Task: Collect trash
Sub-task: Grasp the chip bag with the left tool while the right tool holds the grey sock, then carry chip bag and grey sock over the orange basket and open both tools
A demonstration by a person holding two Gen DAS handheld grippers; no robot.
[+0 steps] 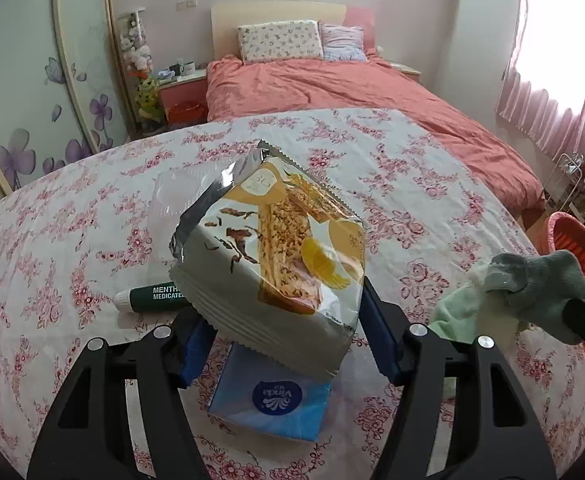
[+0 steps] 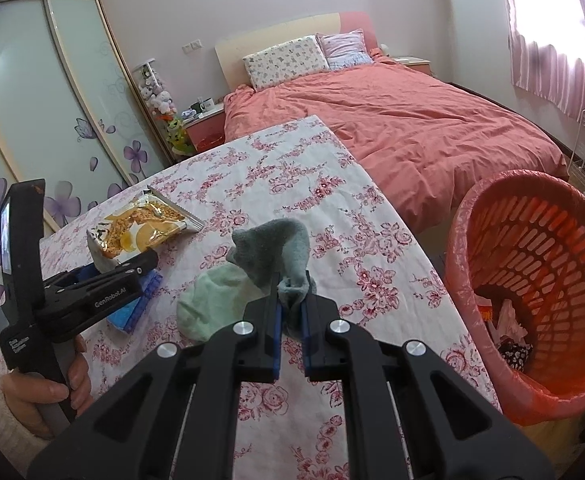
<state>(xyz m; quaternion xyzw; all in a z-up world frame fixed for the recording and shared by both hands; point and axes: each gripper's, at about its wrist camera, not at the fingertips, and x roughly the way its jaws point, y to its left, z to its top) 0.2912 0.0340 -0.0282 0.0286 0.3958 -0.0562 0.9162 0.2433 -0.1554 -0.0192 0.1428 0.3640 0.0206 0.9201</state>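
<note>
My left gripper (image 1: 284,320) is shut on a silver and yellow snack wrapper (image 1: 276,248) and holds it above the floral table (image 1: 72,240). The wrapper also shows in the right wrist view (image 2: 140,228), in the left gripper (image 2: 124,268). My right gripper (image 2: 290,296) is shut on a grey-green sock (image 2: 272,252), whose pale green part (image 2: 208,304) hangs over the table (image 2: 292,184). The sock also shows at the right of the left wrist view (image 1: 532,288). A red trash basket (image 2: 540,280) with a liner stands right of the table and holds some scraps.
A blue tissue pack (image 1: 272,400) lies on the table under the wrapper. A green menthol tube (image 1: 152,298) and a clear plastic tray (image 1: 180,196) lie on the table to the left. A bed with a coral cover (image 2: 392,128) stands beyond. A wardrobe (image 2: 52,100) is at left.
</note>
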